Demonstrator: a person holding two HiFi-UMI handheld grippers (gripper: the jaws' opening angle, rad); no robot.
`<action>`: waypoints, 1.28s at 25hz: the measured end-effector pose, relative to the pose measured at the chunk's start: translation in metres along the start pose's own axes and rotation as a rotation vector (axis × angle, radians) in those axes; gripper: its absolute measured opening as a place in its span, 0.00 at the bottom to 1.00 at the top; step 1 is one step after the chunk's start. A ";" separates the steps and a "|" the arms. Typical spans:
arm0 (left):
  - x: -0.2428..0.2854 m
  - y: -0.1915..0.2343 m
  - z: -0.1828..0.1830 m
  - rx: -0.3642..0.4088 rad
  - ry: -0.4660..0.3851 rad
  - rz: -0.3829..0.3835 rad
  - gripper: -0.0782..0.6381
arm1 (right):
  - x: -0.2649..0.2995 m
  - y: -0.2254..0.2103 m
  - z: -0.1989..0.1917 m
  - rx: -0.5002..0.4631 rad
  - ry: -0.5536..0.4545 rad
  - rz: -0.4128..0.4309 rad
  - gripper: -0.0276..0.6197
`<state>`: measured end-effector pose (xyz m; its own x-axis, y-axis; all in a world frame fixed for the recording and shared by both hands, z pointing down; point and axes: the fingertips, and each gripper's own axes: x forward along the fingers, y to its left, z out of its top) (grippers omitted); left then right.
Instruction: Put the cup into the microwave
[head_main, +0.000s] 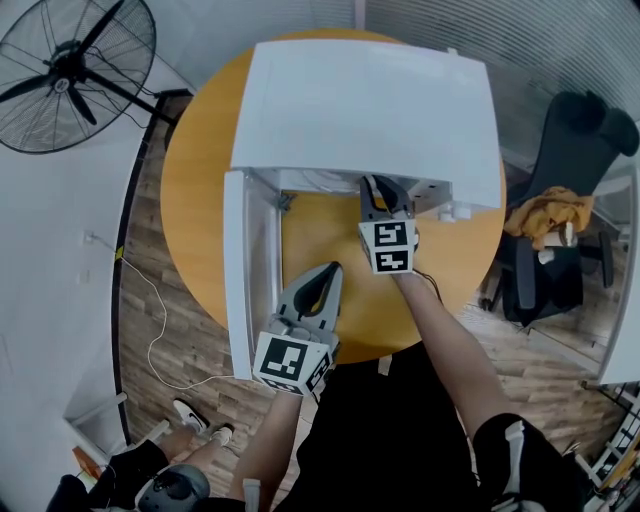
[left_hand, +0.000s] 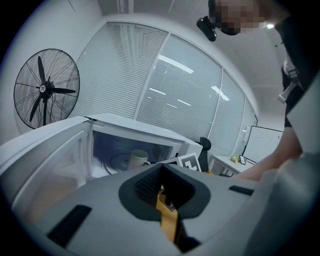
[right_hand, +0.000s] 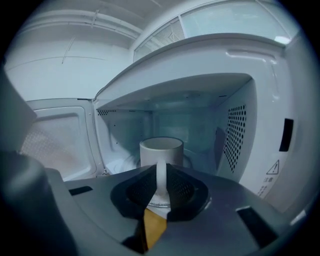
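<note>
Inside the microwave (right_hand: 250, 125), right tool (right_hand: 161, 167) narrowly apart on the cup (right_hand: 161, 149) handle (right_hand: 161, 181); left tool (left_hand: 163, 165) closed.

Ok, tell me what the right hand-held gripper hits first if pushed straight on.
The right hand-held gripper grips the cup by its handle, so the cup leads; it would probably meet the microwave's back wall first, though depth is unclear.

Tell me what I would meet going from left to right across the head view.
fan → open microwave door → left gripper → right gripper → office chair with an orange cloth draped on it
</note>
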<state>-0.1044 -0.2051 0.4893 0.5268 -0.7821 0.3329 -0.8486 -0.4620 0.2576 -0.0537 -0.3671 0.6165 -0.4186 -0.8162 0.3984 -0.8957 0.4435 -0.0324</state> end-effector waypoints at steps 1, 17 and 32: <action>0.000 0.000 0.000 0.000 0.000 0.002 0.10 | 0.002 0.000 0.000 0.000 -0.003 -0.002 0.10; -0.008 0.003 -0.001 -0.006 -0.007 0.021 0.10 | 0.022 -0.002 0.006 0.025 -0.031 -0.058 0.11; -0.018 0.000 0.000 -0.016 -0.037 0.020 0.10 | 0.010 -0.002 0.005 0.043 0.002 -0.046 0.22</action>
<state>-0.1138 -0.1910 0.4833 0.5070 -0.8063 0.3047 -0.8582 -0.4394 0.2653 -0.0570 -0.3779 0.6164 -0.3763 -0.8346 0.4023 -0.9197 0.3890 -0.0531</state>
